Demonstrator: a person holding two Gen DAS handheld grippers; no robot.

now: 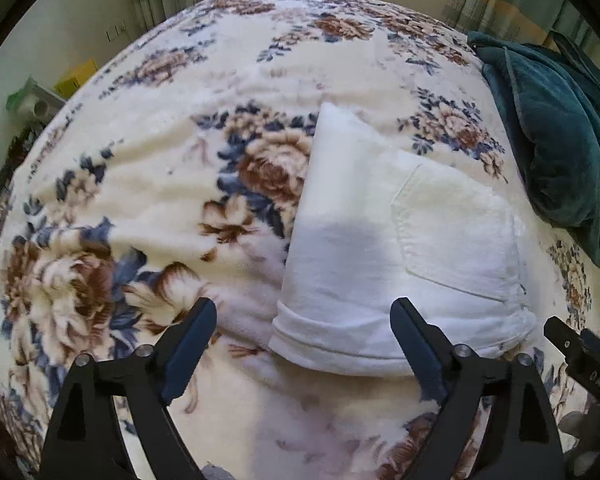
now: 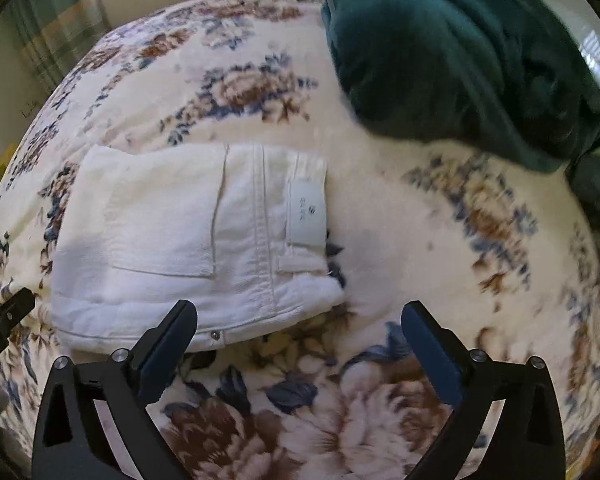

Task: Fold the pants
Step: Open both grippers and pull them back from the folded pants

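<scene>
Closest to both lenses sat my own black two-finger grippers with blue pads: the left gripper had its fingers spread wide and held nothing, and the right gripper was likewise spread wide and empty. I saw the tip of the right one poking in at the lower right of the left view, so the two hung near each other.

Just beyond them lay the white cotton pants, already folded into a compact rectangular bundle on the cream fleece blanket with brown and blue flowers. Back pocket faced up, waistband label toward my right, a small metal rivet at the near edge. Left gripper's right finger overlapped the near hem in view; I couldn't tell if it touched.

I judged the fold mostly done. Risks: the near layers looked thick and rounded, so the bundle could spring open if a finger snagged the hem on the way past. The plush blanket was soft and could drag or bunch with the cloth. Crumpled dark teal velvet blanket sat near the waistband end, apart from the pants; a wide sweep right could catch it.

Containers: none on the bed. Some small yellow boxes stood off the bed's far left; contents not visible.
</scene>
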